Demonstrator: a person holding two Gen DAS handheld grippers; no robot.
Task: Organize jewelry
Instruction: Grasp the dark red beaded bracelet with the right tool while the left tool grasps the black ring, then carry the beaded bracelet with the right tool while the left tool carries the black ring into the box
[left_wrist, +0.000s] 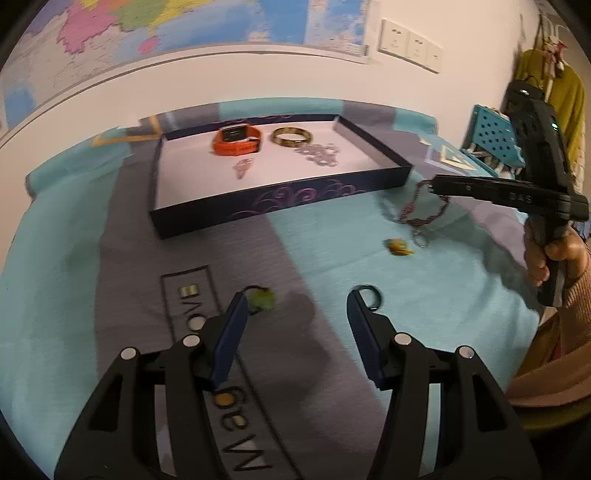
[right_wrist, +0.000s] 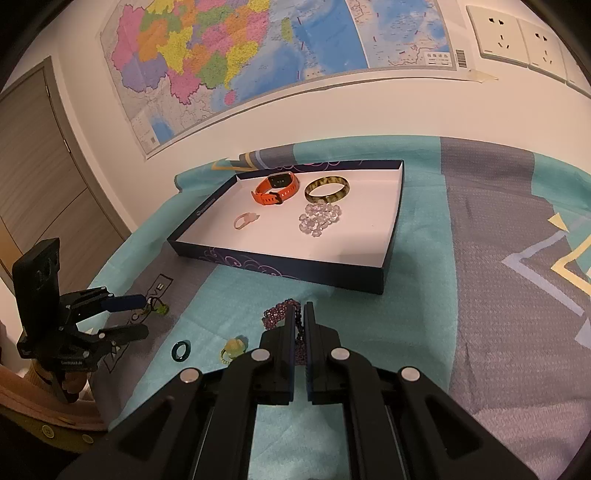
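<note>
Right hand-held gripper (right_wrist: 303, 308) is pressed together, pinching the purple beaded bracelet (right_wrist: 275, 315) on the bedspread (right_wrist: 498, 295). From my tips, the tray (right_wrist: 391, 254) lies at twelve o'clock, its long side across my line. My left hand-held gripper (left_wrist: 297, 299) stands spread, empty, between the green charm (left_wrist: 263, 300) and the dark ring (left_wrist: 370, 295).

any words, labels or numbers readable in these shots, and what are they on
"VE": end of a boxed word printed on the teal and grey patterned cloth; its other letters are hidden or blurred.
Colourful wall map: place names and a legend with a barcode, too small to read.
Black right gripper: pale marking on its body, blurred.
Black left gripper: small white label, too small.
Dark blue shallow box: swirl pattern only, no text.
</note>
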